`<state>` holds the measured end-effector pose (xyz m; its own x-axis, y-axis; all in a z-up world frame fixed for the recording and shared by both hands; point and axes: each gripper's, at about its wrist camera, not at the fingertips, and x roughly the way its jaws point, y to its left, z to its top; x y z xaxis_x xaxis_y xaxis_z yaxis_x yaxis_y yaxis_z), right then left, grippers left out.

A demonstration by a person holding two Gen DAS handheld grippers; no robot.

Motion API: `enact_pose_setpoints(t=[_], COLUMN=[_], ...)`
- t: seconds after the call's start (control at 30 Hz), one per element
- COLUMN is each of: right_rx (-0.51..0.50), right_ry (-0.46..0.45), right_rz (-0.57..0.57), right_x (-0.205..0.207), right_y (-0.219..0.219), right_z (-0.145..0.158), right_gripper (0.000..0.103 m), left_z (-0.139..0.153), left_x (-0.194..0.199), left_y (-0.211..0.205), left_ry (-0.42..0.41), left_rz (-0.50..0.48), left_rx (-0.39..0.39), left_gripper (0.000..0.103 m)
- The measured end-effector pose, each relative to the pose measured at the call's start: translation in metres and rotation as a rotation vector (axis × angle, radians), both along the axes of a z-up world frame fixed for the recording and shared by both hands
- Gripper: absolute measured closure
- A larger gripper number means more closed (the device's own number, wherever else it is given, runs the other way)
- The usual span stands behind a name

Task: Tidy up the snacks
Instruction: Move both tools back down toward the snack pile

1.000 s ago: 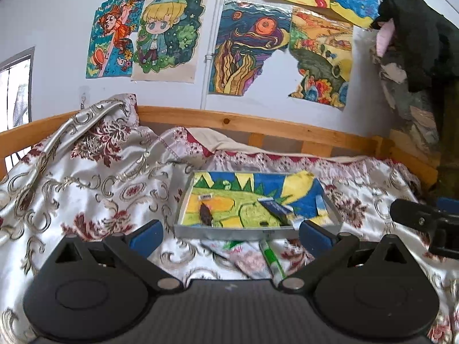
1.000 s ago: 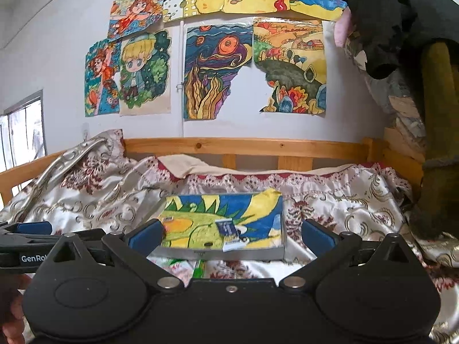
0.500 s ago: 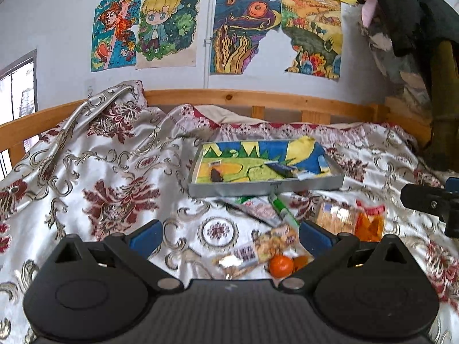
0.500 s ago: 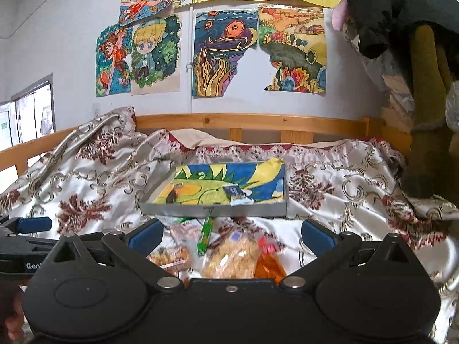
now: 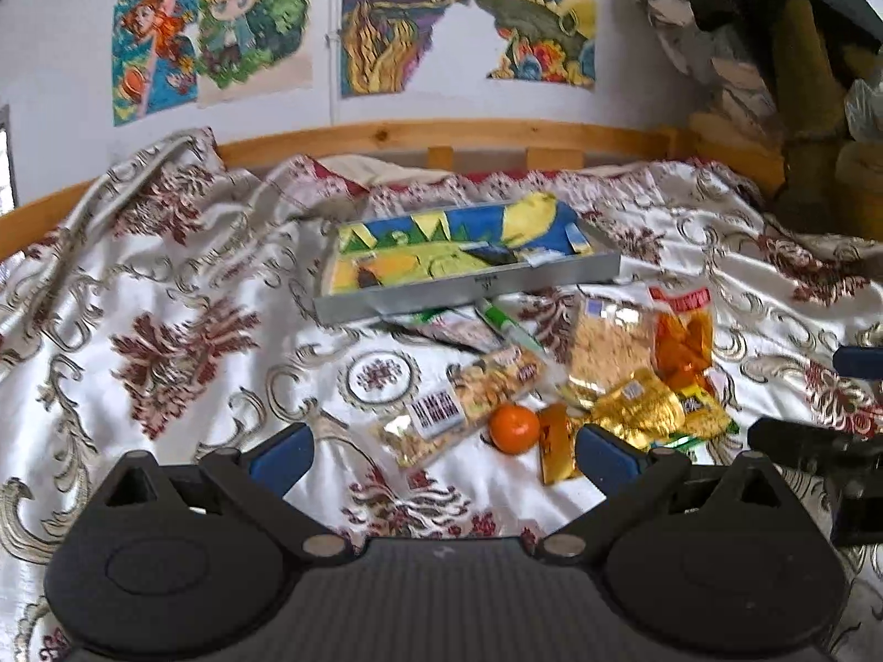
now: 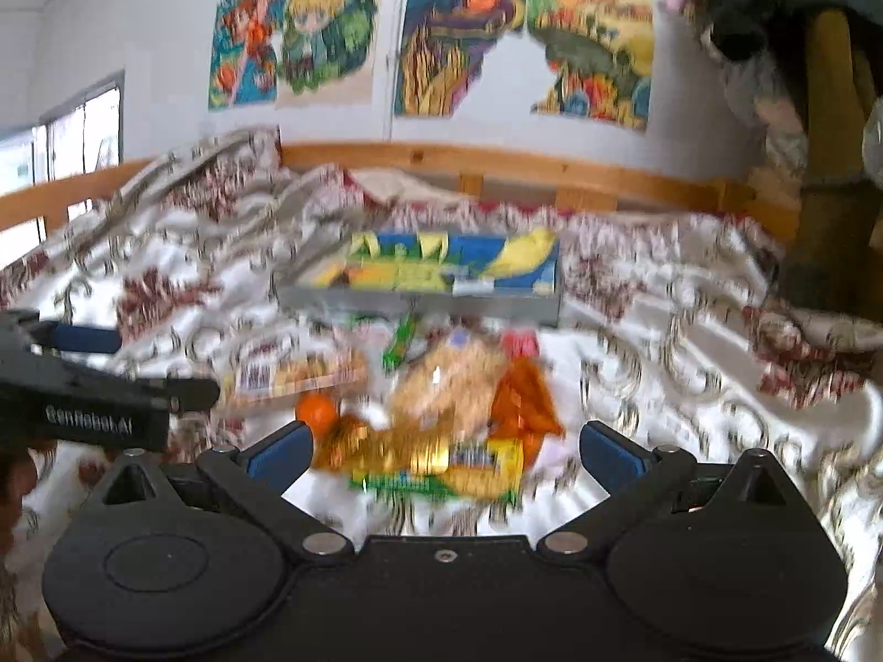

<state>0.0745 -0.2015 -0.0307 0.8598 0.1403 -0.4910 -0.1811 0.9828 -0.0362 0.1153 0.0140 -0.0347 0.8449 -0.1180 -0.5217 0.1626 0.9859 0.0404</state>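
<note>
Floral bedspread (image 5: 182,331), grey tray (image 5: 474,289) beyond loose snack packets (image 5: 634,369)

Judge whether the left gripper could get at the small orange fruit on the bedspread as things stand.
Probably yes: the left gripper is open, and the orange fruit lies uncovered just ahead, though a snack bar packet touches its left side.

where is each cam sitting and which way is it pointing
Left wrist: on the left tongs, looking forward and down across the bed at the snack pile; the right tongs enter at the right edge.
Right wrist: on the right tongs, same heading, blurred; the left tongs enter at left.
Shared: the tray, the orange fruit, and the wall pictures.
</note>
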Motion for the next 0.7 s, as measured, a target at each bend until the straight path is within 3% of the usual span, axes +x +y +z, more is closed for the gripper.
enact_pose_setpoints(t=[0.37, 0.6, 0.7], right_rx=[-0.011, -0.057, -0.089], right_ry=[0.117, 0.110, 0.093], right_rz=[0.077, 0.101, 0.142], right_x=[0.016, 0.020, 0.023], right_y=[-0.005, -0.004, -0.001], right_z=[-0.024, -0.027, -0.028], right_gripper=[0.001, 0.001, 0.001], left_z=[-0.014, -0.017, -0.017], left_x=[0.021, 0.030, 0.034], left_y=[0.000, -0.003, -0.006], left_ry=[0.071, 0.088, 0.128], left_rz=[-0.056, -0.078, -0.134], left_rx=[-0.036, -0.052, -0.064], left_gripper=[0.000, 0.000, 0.000])
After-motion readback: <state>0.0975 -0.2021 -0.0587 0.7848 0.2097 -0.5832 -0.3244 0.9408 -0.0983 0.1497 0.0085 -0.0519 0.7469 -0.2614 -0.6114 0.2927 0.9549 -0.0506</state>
